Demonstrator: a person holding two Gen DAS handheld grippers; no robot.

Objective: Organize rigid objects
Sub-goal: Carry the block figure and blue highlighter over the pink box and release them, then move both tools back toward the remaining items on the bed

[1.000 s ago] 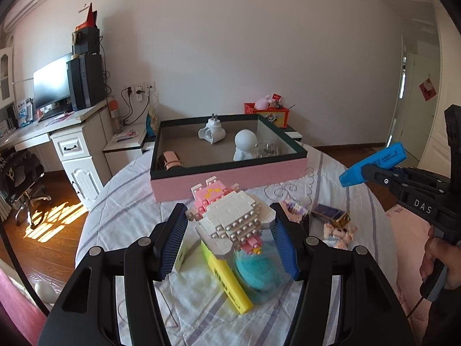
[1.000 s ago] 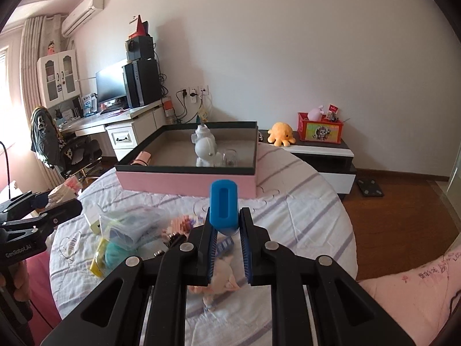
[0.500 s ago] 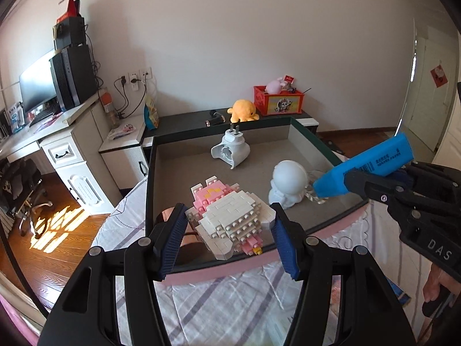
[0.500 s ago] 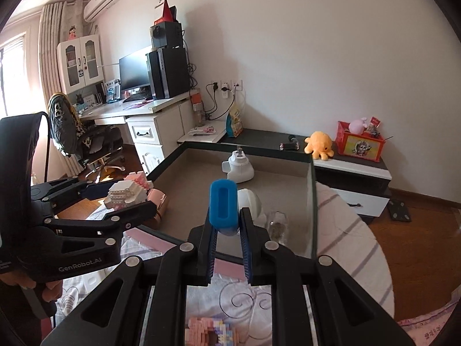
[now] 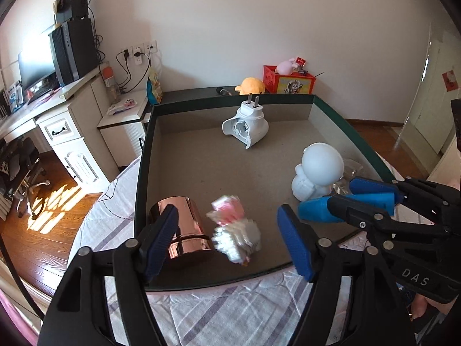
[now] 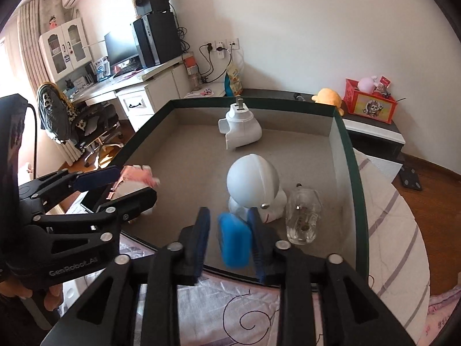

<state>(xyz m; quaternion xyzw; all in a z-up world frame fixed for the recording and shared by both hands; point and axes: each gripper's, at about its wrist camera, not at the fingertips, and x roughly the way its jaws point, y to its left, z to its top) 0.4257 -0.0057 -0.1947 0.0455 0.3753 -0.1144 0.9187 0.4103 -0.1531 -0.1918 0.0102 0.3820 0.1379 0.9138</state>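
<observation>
My left gripper (image 5: 227,210) hangs over the near left part of a dark-rimmed box (image 5: 141,173). Its jaws are opening, and a pink and white block figure (image 5: 234,232), blurred, is loose between them without touching either pad. My right gripper (image 6: 228,212) is over the near edge of the box (image 6: 348,155). Its jaws are opening too, with a blue oblong thing (image 6: 234,239) blurred between them and a gap at the left pad. In the right wrist view the left gripper (image 6: 115,184) shows at the left with the block figure (image 6: 138,174) at its tips.
Inside the box stand a white plug adapter (image 5: 246,127), a white round-headed figurine (image 5: 317,170), a small glass jar (image 6: 302,216) and a rose-gold cylinder (image 5: 184,227) beside my left finger. The box rests on a striped cloth (image 5: 219,311). A desk and low cabinets stand behind.
Both grippers moved forward from the cloth to over the box. Both jaws then parted: the block figure came free of the left pads and the blue thing of the right.
</observation>
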